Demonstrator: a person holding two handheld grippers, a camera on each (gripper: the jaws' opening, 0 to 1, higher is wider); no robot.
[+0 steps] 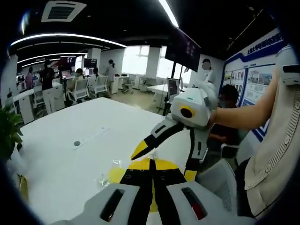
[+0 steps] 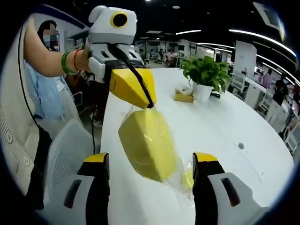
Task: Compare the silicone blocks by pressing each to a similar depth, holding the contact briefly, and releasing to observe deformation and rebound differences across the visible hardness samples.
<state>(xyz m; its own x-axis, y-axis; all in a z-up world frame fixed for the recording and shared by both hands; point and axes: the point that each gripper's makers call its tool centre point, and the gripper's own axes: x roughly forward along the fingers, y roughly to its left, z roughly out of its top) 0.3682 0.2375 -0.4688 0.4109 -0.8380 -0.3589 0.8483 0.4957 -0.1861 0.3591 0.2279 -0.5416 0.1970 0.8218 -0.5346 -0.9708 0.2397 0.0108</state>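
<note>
A large white table [image 2: 225,122] carries everything. Toward its far edge in the right gripper view stands a leafy plant [image 2: 205,70] in a white pot [image 2: 203,92], and just beside the pot lies a small yellow packet [image 2: 183,96]. Near the right edge a round grommet [image 2: 241,146] is set into the top, with a thin seam running on from it. In the left gripper view the same grommet [image 1: 77,143] sits mid-table, and plant leaves [image 1: 8,129] overhang the left edge. At the near edge lies a yellow block [image 1: 116,174] in a clear wrapper [image 1: 104,180], partly hidden.
</note>
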